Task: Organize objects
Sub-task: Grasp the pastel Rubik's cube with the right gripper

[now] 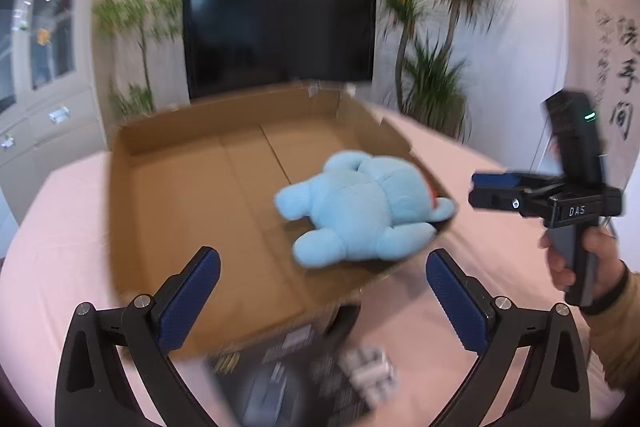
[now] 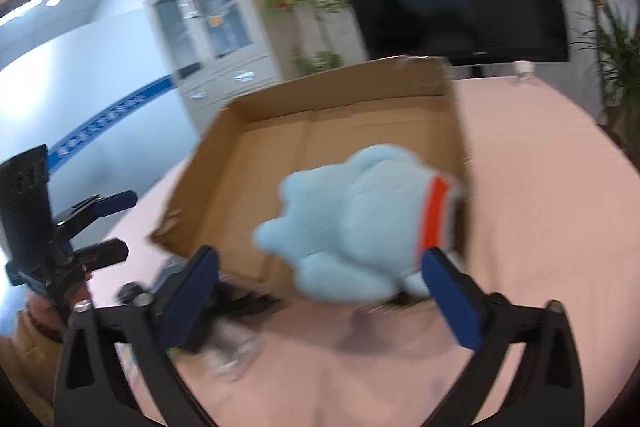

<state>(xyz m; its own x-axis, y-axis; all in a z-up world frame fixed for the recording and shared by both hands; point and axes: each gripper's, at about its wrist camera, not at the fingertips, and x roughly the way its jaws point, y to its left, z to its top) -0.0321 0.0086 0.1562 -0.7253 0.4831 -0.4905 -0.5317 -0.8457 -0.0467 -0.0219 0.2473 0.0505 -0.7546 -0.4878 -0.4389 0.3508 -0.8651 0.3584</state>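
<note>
A light blue plush toy (image 1: 360, 211) with an orange-red band (image 2: 434, 219) lies at the near right corner of an open cardboard box (image 1: 180, 195), seemingly reaching over the rim there; blur hides the exact contact. My left gripper (image 1: 320, 287) stands open in front of the box, nothing between its blue pads. In the right wrist view, the right gripper (image 2: 320, 287) is open too, just short of the plush (image 2: 360, 227) and apart from it. Each gripper shows in the other's view: the right one (image 1: 480, 191) beside the box, the left one (image 2: 116, 227) at the far left.
The box (image 2: 328, 131) sits on a pink-covered table (image 1: 60, 247). A black printed package (image 1: 280, 367) and a small pale object (image 1: 368, 371) lie just before it. A TV (image 1: 280, 31), potted plants (image 1: 436, 67) and a white cabinet (image 2: 208, 27) stand behind.
</note>
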